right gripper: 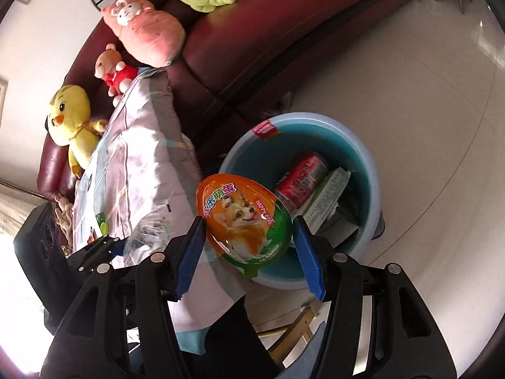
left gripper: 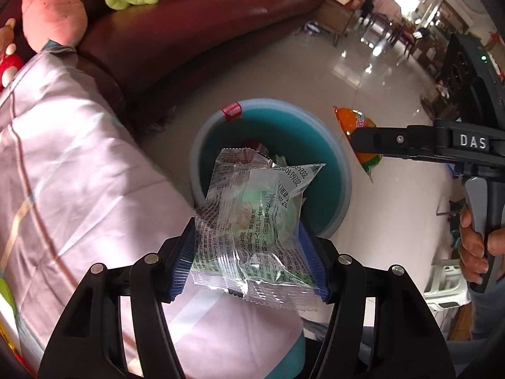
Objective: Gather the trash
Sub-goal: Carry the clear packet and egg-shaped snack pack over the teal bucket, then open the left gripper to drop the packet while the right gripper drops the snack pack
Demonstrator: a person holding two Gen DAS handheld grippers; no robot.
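Left gripper (left gripper: 249, 252) closed on a clear crinkled wrapper (left gripper: 252, 221), held above the near rim of the blue bin (left gripper: 339, 164) on the floor. Right gripper (right gripper: 249, 249) clamped across an orange egg-shaped pack (right gripper: 244, 221) beside the same rim. Judged light; wrapper limp and slippery, best pinched mid-body; egg pack stiff, glossy, best gripped across its width.

The sofa (right gripper: 284, 47) is dark red leather, and the quilt (left gripper: 79, 170) draped over it is pale pink with thin brown and cream stripes. The bin (right gripper: 374, 170) is light blue at the rim and teal inside, with a red can (right gripper: 303, 177) in it. The egg-shaped pack (right gripper: 244, 224) is orange and green with a tan-and-white dog printed on it, while the wrapper (left gripper: 252, 230) is clear with green print and black lettering.
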